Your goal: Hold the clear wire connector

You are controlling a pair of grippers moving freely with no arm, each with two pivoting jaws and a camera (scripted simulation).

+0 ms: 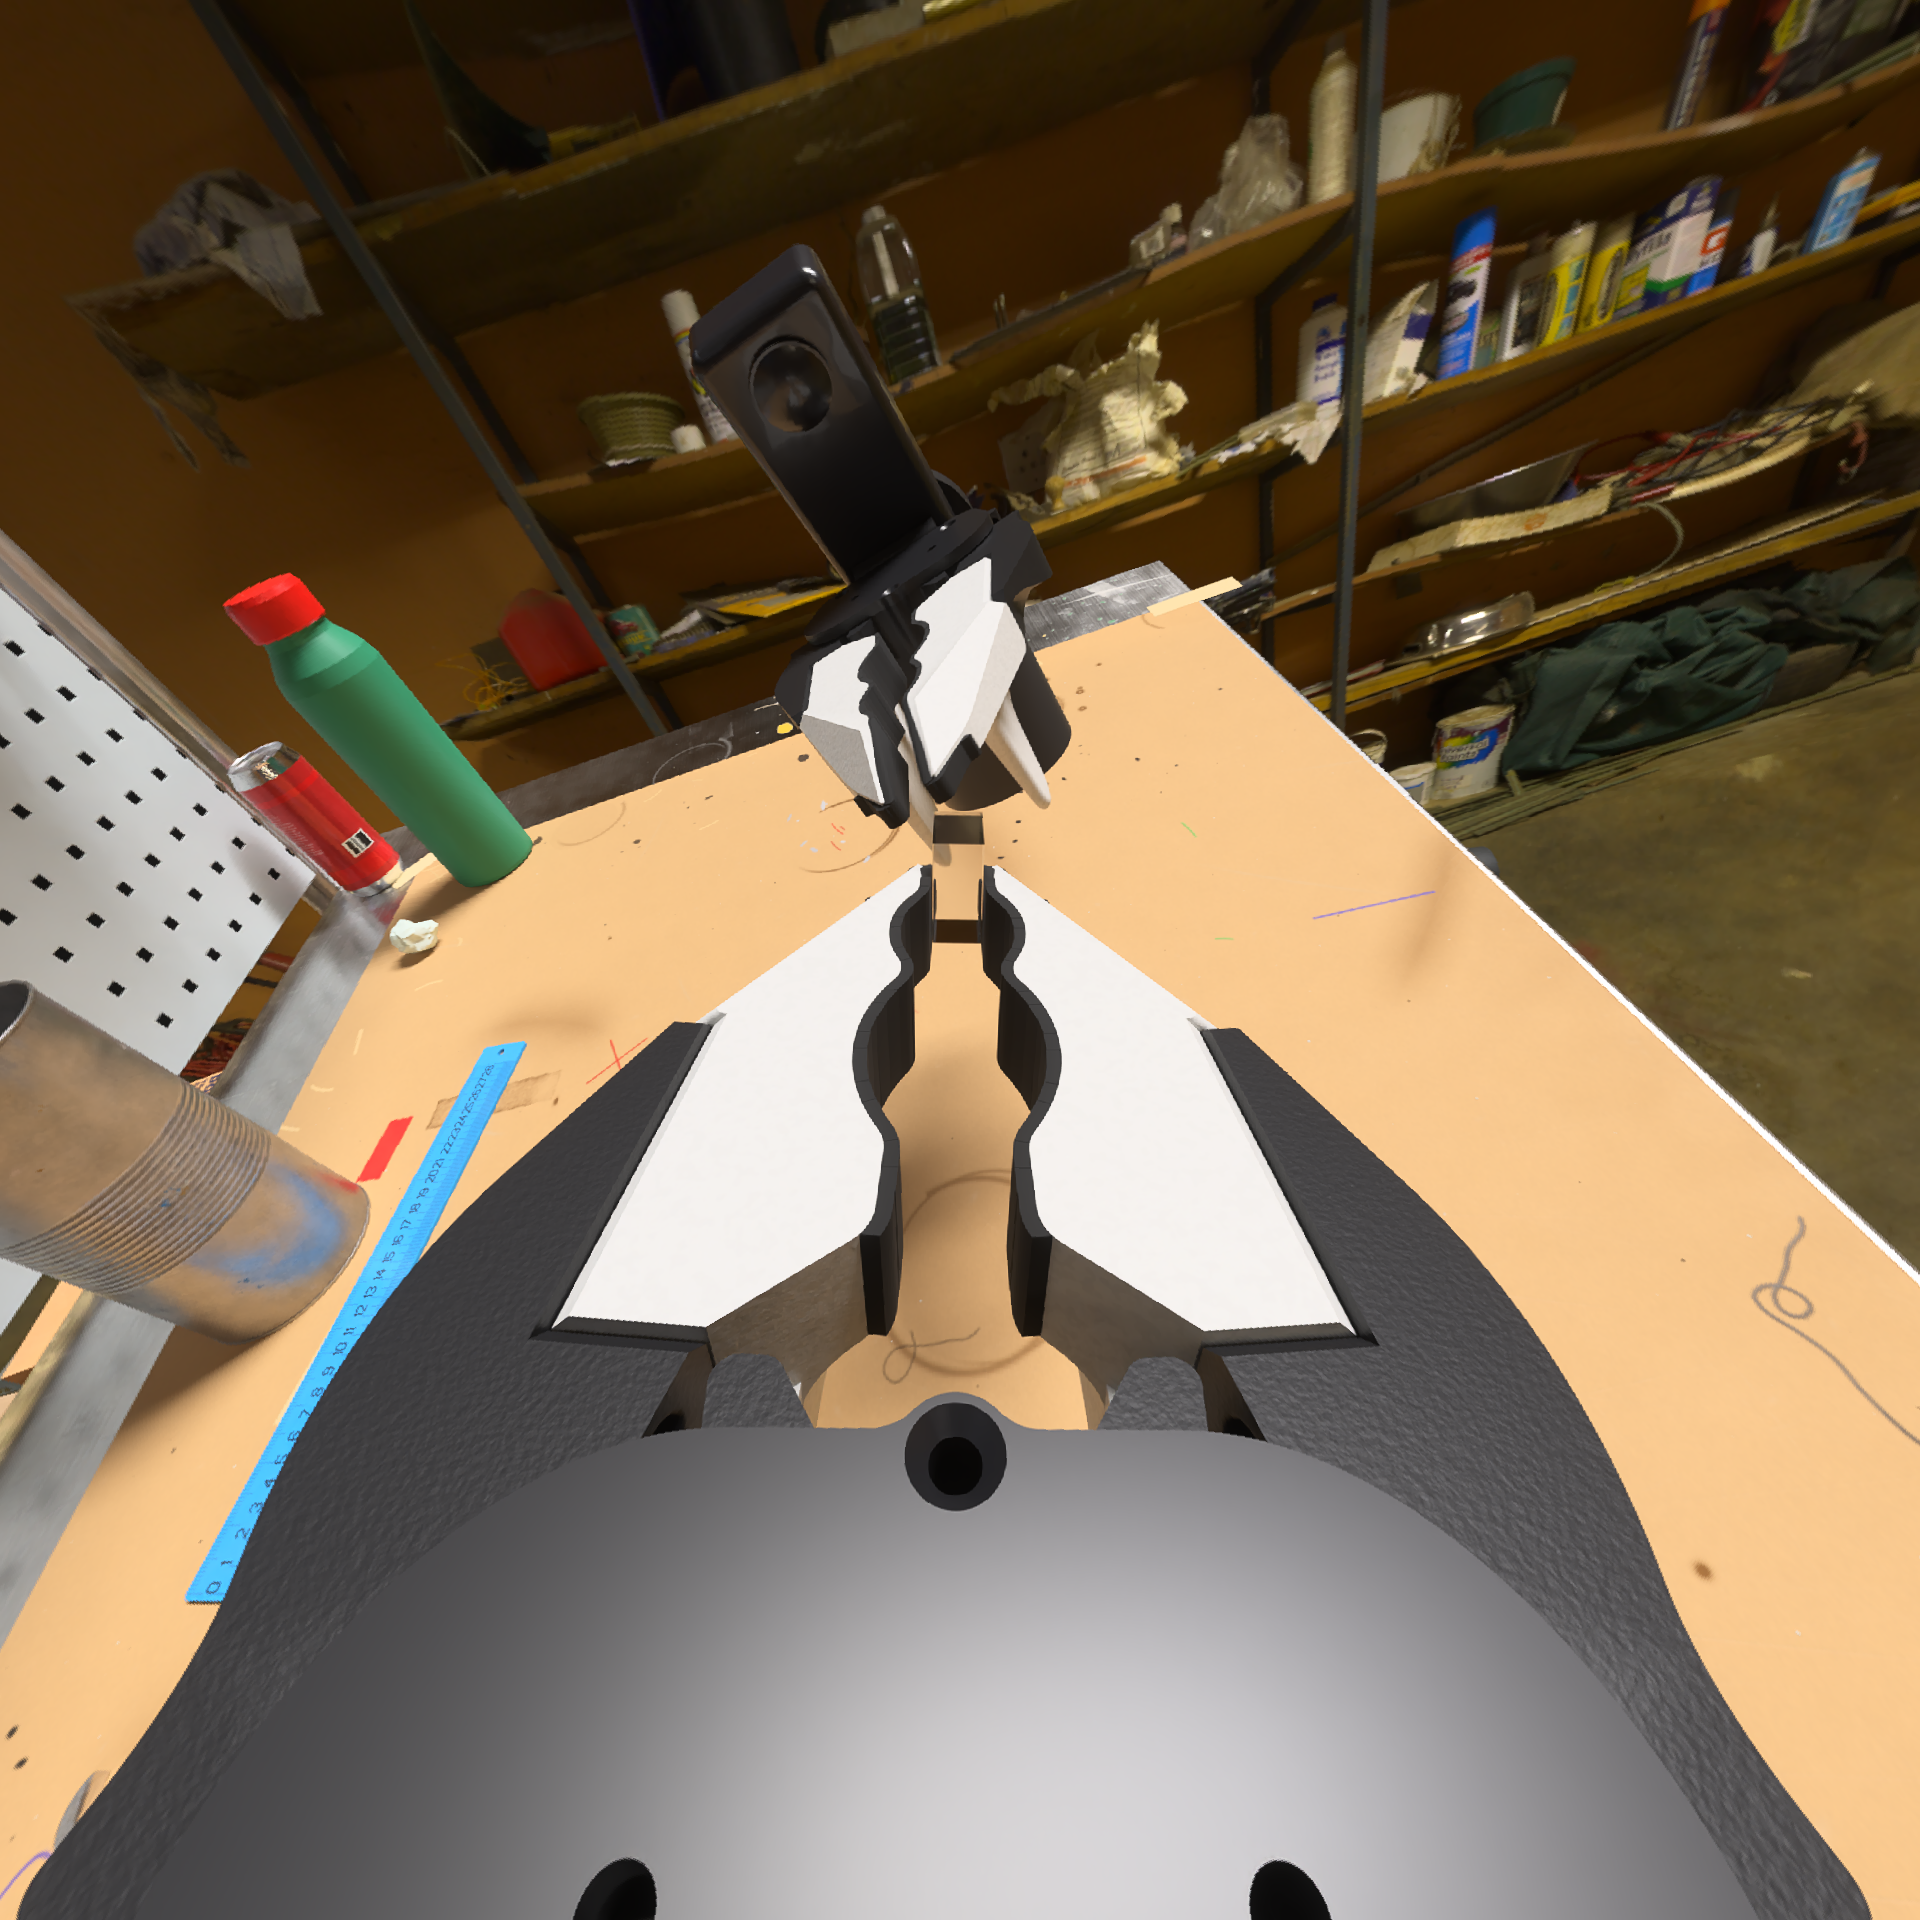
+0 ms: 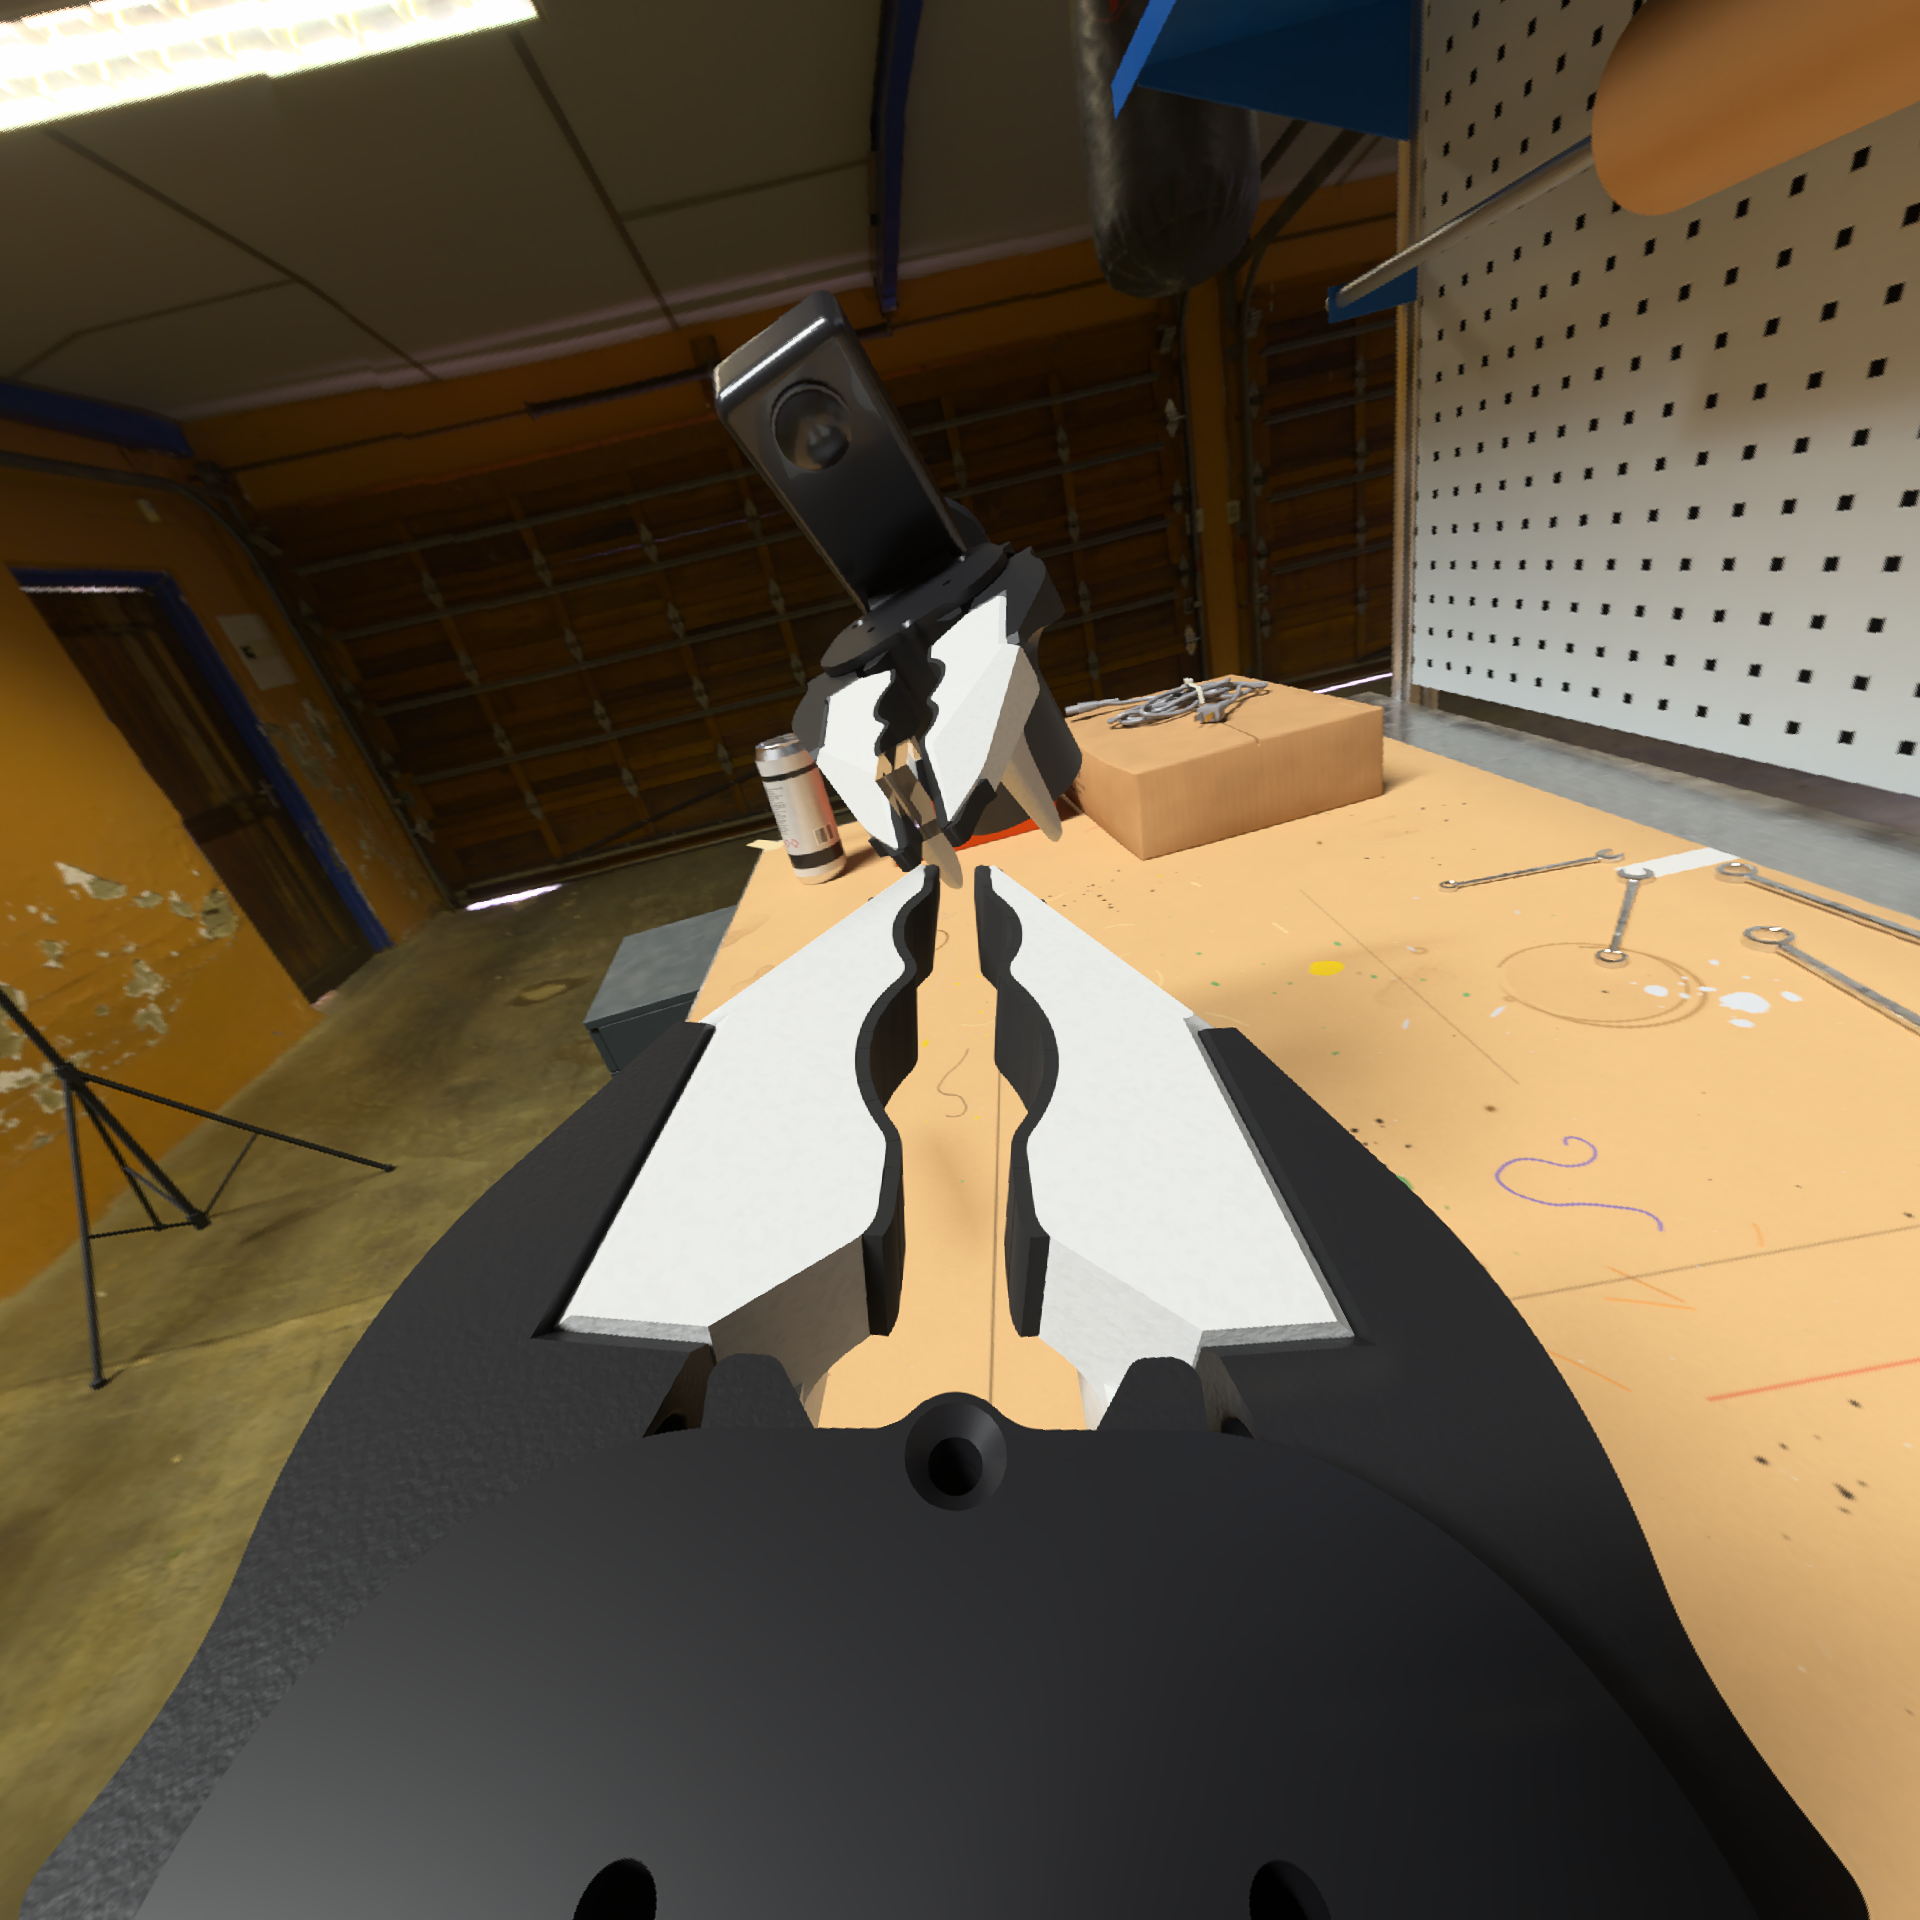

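Note:
The clear wire connector (image 1: 957, 831) is a small see-through block. My left gripper (image 1: 956, 883) is shut on it above the tan workbench (image 1: 1299, 1039), with one end sticking out past the fingertips. My right gripper (image 1: 925, 816) faces the left one, its tips right at that free end. In the right wrist view the connector (image 2: 906, 795) shows between the left gripper's fingers (image 2: 873, 758). My right gripper (image 2: 956, 883) has its jaws a narrow gap apart. I cannot tell whether they pinch the connector's end.
A green bottle (image 1: 384, 727), a red can (image 1: 312, 816), a metal pipe (image 1: 156, 1174), a blue ruler (image 1: 364, 1309) and a pegboard (image 1: 104, 831) lie left. A cardboard box (image 2: 1236, 769), a silver can (image 2: 800, 810) and wrenches (image 2: 1621, 914) are on the bench.

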